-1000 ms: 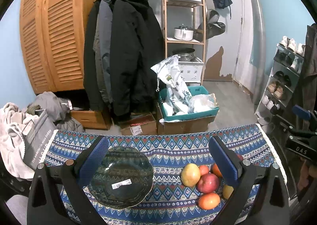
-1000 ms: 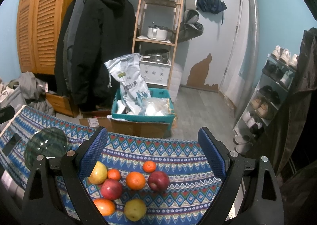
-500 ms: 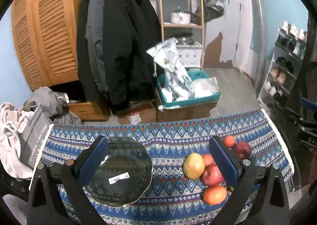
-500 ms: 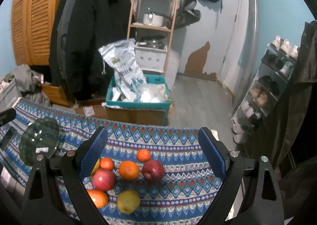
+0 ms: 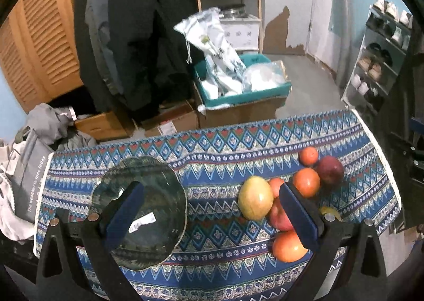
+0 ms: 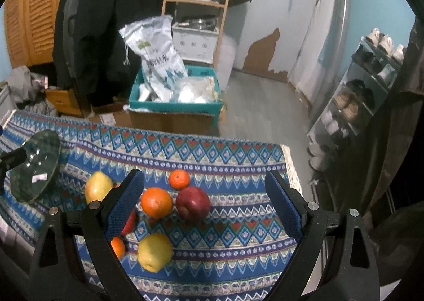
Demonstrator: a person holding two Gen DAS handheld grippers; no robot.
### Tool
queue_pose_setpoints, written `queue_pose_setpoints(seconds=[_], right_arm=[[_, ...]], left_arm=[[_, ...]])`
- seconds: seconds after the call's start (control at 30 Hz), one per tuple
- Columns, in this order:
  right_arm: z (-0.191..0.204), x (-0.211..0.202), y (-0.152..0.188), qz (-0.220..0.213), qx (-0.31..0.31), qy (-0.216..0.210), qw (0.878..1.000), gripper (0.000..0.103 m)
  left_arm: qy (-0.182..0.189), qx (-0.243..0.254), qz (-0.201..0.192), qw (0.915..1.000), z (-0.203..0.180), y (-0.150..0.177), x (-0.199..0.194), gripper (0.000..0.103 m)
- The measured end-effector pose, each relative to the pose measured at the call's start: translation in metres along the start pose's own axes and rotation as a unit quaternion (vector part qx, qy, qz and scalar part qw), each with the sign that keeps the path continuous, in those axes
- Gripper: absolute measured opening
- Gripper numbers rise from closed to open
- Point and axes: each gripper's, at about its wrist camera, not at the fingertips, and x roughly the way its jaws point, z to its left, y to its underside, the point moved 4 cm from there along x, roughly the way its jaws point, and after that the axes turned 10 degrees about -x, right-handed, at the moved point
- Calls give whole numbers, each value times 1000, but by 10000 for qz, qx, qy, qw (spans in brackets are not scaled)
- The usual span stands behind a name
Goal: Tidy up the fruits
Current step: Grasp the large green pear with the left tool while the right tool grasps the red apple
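Left hand-held gripper (image 5: 210,205): spread wide, empty, over glass plate (image 5: 159,195) | right hand-held gripper (image 6: 204,192): wide, empty, above fruits (image 6: 156,201)

The left gripper (image 5: 212,208) has black frame with silver screws; the right gripper (image 6: 205,201) has same blue textured pads (image 6: 124,205).

On the counter (image 5: 212,163) the plate (image 5: 148,211) lies at the left and the fruits (image 5: 291,195) cluster at the right, well apart from it. Beyond the far edge a crate (image 6: 175,107) rests on a cardboard box (image 6: 169,120) on the floor.
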Motion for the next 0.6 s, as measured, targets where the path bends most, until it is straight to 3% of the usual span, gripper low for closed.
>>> queue_pose_setpoints(seconds=[0.27,0.6], right_arm=[[6,29,19,441,-113,-83,9989,91],[4,66,46,909,-113,-147,9957,91]], left_arm=[[154,-12,646,9978,-10,17,46,102],[225,15,1181,9927,-26,30,96,102]])
